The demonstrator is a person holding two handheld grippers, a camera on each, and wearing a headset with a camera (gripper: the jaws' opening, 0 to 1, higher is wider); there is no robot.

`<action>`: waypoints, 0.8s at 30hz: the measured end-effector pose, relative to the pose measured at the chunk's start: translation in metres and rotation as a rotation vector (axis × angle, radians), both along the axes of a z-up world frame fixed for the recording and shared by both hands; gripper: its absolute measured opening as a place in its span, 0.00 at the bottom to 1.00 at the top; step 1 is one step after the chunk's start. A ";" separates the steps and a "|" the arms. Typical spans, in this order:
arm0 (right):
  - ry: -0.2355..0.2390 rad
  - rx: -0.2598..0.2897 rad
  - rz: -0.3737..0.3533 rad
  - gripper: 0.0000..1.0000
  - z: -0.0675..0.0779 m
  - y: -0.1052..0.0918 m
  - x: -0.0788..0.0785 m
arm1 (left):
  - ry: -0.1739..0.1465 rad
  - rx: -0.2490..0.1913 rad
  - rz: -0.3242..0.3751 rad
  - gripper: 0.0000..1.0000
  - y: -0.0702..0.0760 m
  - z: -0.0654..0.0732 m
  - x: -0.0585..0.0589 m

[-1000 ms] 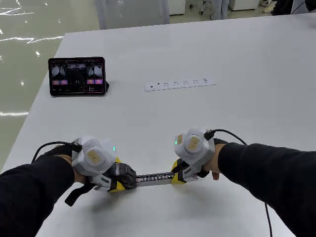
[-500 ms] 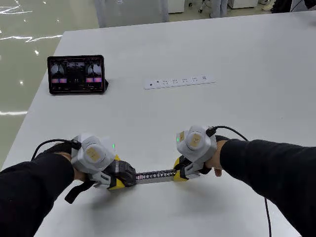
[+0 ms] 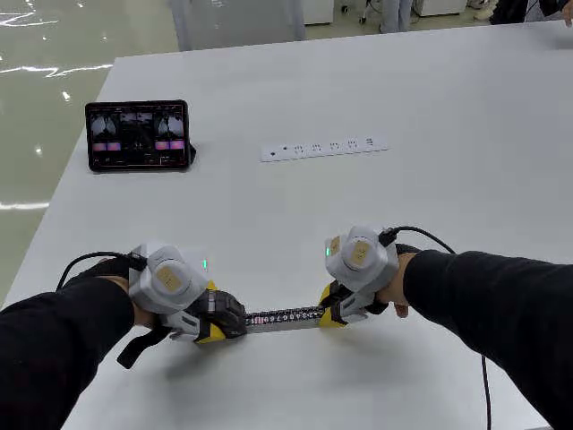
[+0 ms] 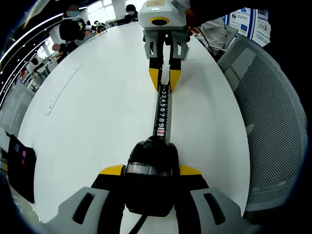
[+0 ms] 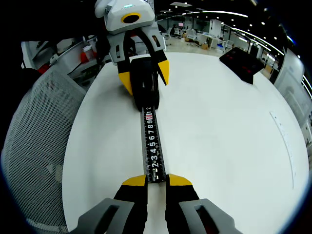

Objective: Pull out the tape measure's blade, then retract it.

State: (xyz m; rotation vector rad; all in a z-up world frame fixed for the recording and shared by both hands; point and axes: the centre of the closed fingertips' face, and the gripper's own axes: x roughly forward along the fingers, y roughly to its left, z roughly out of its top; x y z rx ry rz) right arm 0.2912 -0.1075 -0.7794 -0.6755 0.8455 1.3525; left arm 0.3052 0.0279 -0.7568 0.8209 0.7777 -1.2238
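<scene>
Case of the tape measure (image 4: 151, 180) sits clamped in the jaws of the left claw (image 3: 218, 318), low on the white surface (image 3: 269, 206), so the body is anchored against the pull. Just beyond, the right claw (image 3: 329, 313) is pinched closed on the tip of the blade (image 5: 152, 146), holding a short numbered stretch taut and flat between the two claws. Extension looks barely begun. Farther off lie a power strip (image 3: 325, 149) and a tablet (image 3: 139, 134).
</scene>
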 end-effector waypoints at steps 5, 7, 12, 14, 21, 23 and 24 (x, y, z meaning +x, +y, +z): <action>0.004 -0.001 -0.004 0.09 0.000 -0.003 0.000 | 0.000 -0.001 0.001 0.35 0.000 0.000 0.000; 0.006 -0.001 -0.006 0.09 0.000 -0.004 0.000 | 0.000 -0.001 0.002 0.35 0.000 0.000 0.000; 0.005 -0.003 -0.007 0.09 0.000 -0.007 0.000 | 0.000 -0.001 0.004 0.35 0.000 0.000 0.000; 0.004 -0.004 -0.007 0.09 0.000 -0.008 0.000 | 0.000 0.000 0.005 0.35 0.000 0.000 0.000; 0.006 -0.007 -0.008 0.09 -0.001 -0.011 0.000 | -0.001 -0.001 0.007 0.35 -0.001 0.000 0.000; 0.006 -0.007 -0.008 0.09 -0.001 -0.012 0.000 | -0.001 0.000 0.007 0.35 -0.001 0.000 0.000; 0.005 -0.007 -0.008 0.09 0.000 -0.012 0.000 | -0.002 0.000 0.008 0.35 -0.001 0.000 0.000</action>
